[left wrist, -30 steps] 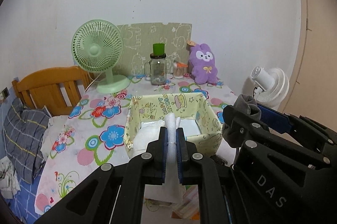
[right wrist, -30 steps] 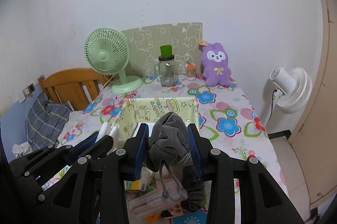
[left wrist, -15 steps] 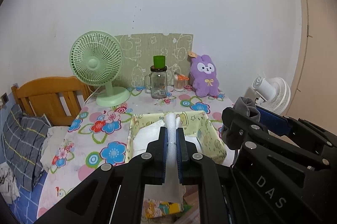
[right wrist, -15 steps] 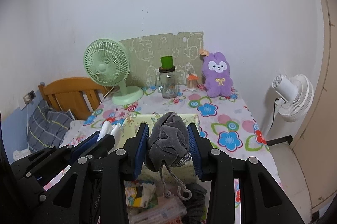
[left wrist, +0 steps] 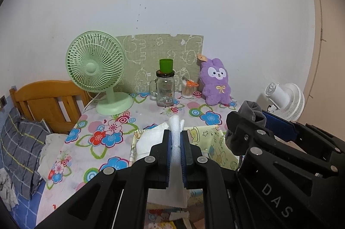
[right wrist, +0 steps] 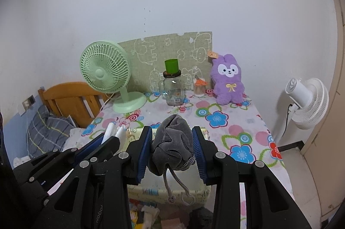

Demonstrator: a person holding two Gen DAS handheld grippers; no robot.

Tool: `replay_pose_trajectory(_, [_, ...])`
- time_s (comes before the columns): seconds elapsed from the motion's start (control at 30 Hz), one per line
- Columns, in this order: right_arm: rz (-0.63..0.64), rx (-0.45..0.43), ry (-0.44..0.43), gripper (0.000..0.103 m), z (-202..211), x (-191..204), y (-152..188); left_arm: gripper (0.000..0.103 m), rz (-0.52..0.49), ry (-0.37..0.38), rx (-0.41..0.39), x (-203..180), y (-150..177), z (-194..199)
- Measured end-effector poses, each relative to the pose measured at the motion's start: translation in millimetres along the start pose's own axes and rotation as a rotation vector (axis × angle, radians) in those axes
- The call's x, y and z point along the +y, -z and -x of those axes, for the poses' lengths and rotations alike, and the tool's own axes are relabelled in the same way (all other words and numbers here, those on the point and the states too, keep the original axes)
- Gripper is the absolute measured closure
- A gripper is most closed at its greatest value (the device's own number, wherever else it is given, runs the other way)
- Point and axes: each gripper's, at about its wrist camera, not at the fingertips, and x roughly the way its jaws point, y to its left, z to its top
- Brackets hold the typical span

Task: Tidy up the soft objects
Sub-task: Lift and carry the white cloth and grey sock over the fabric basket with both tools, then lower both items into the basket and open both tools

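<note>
Left hand-held gripper (left wrist: 176,143) is clamped on a white cloth (left wrist: 176,125), right hand-held gripper (right wrist: 171,142) squeezing a grey drawstring pouch (right wrist: 172,142), both held above the yellow fabric bin (left wrist: 212,140) on the desk (right wrist: 237,121); I'd lower each right inside before letting go

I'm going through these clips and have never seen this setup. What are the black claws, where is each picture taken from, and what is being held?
No robot here: a person holds two handheld grippers, each carrying a fisheye camera that looks along its fingers. The left gripper pinches a white cloth; the right gripper clamps a grey drawstring pouch. Below them a yellow fabric bin sits on the flowered table. At the back stand a green fan, glass jar and purple plush.
</note>
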Motion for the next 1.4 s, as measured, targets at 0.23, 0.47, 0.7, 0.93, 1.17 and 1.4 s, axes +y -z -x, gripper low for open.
replay_pose_trajectory(0.23, [-0.003,0.018,0.008,0.061,-28.2,-3.7,-6.4,0.097,0.003,0.001,0.014,3.2,-4.5,-26.3])
replay_pose_trajectory(0.47, [-0.010,0.045,0.013,0.061,-54.6,-6.7,-7.3,0.093,0.016,0.014,0.051,7.9,-4.2,-52.9])
replay_pose_trajectory(0.7, [-0.031,0.078,0.002,0.061,-78.7,-7.5,-2.5,0.074,0.046,0.020,0.110,17.3,2.1,-80.3])
replay_pose_trajectory(0.93, [-0.023,0.121,-0.005,0.061,-101.1,-4.5,5.0,0.062,0.054,0.003,0.149,23.7,10.0,-95.7])
replay_pose_trajectory(1.17, [-0.028,0.158,-0.012,0.061,-115.3,-4.1,10.0,0.058,0.062,-0.005,0.177,27.0,13.5,-106.7])
replay_pose_trajectory(1.4, [-0.012,0.162,-0.026,0.041,-118.7,-1.3,10.5,0.020,0.061,0.008,0.183,27.2,14.1,-106.2])
